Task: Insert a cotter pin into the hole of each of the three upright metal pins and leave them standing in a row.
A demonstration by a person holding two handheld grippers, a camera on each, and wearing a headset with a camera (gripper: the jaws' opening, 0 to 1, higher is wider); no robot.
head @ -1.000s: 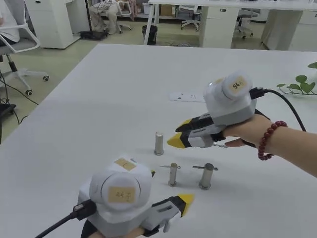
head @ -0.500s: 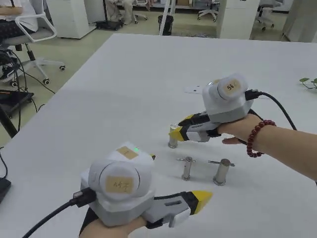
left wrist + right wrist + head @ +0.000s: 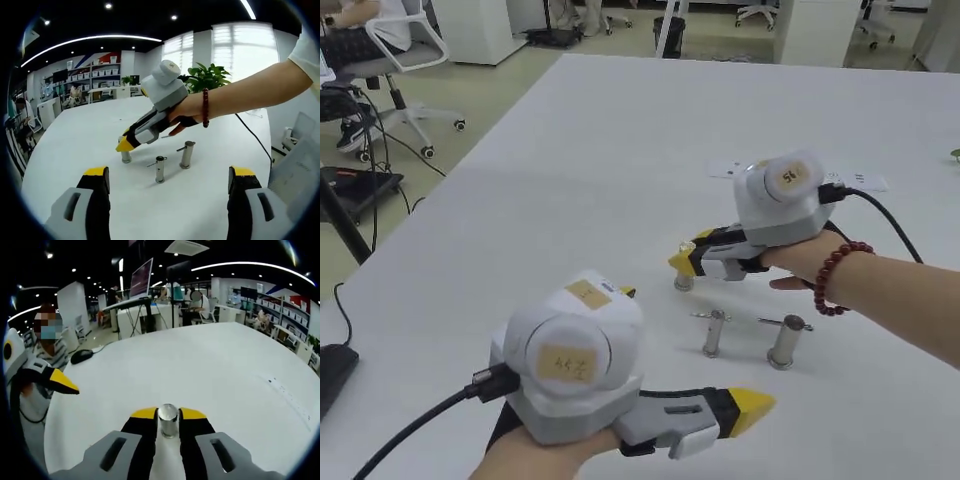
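Observation:
Three upright metal pins stand on the white table (image 3: 570,190). The middle pin (image 3: 714,332) and the right pin (image 3: 786,341) each carry a cotter pin through the top. Set a little farther back, the left pin (image 3: 684,281) has my right gripper (image 3: 681,262) shut around it; in the right gripper view this pin (image 3: 168,420) stands upright between the yellow-tipped jaws of the right gripper (image 3: 168,415). My left gripper (image 3: 168,172) is open and empty, low at the near edge (image 3: 750,408), facing the three pins (image 3: 160,169).
A white power strip (image 3: 860,181) lies behind the right gripper. The table's left edge drops to a floor with office chairs (image 3: 390,60) and cables. A plant (image 3: 207,77) stands at the table's far end. A mouse (image 3: 82,356) lies on the table.
My right gripper has come in from the right onto the left pin and now has it between its jaws. The head camera has shifted, and the left gripper stays low and open.

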